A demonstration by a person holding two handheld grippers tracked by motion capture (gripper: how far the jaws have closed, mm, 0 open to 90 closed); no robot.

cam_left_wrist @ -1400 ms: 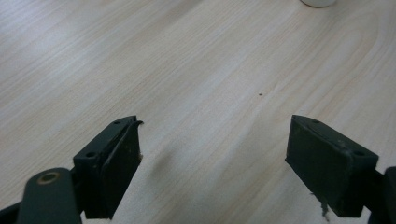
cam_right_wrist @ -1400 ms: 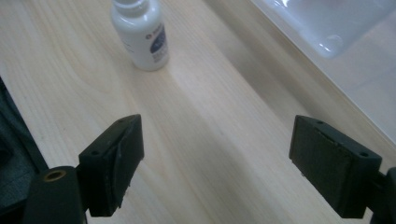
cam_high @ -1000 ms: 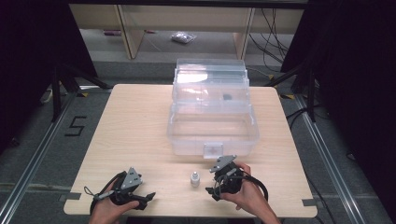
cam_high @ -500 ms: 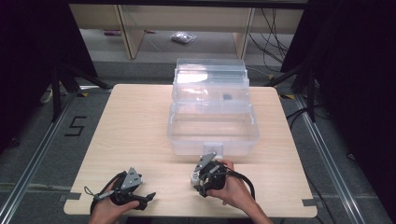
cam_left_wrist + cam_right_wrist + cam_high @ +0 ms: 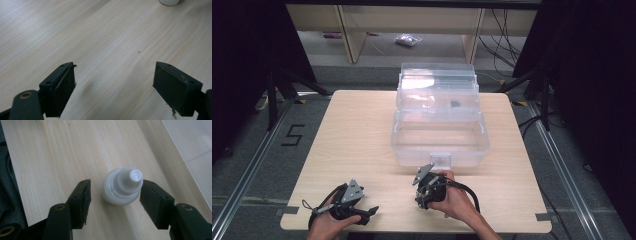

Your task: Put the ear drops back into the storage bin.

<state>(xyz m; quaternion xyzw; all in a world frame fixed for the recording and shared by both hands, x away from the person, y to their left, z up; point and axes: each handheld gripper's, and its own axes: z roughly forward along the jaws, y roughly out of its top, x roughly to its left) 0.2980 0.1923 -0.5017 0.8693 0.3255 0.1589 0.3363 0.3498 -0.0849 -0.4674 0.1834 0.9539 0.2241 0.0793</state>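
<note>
My right tongs (image 5: 113,195) have just been closing around a small white bottle (image 5: 123,185), one pad touching it, the other still clear. It stands on the desk (image 5: 362,135), with the clear box (image 5: 439,135) at twelve o'clock. My left tongs (image 5: 115,85) rest spread, empty.

One small white bottle (image 5: 122,187) stands between the right gripper's (image 5: 113,195) two black fingers (image 5: 81,200), closer to one of them. One clear plastic box (image 5: 439,130) with stepped trays sits beyond the fingers on one wooden counter (image 5: 352,135). Two grippers are here; the left gripper (image 5: 115,85) also has two fingers, with bare counter between them.
</note>
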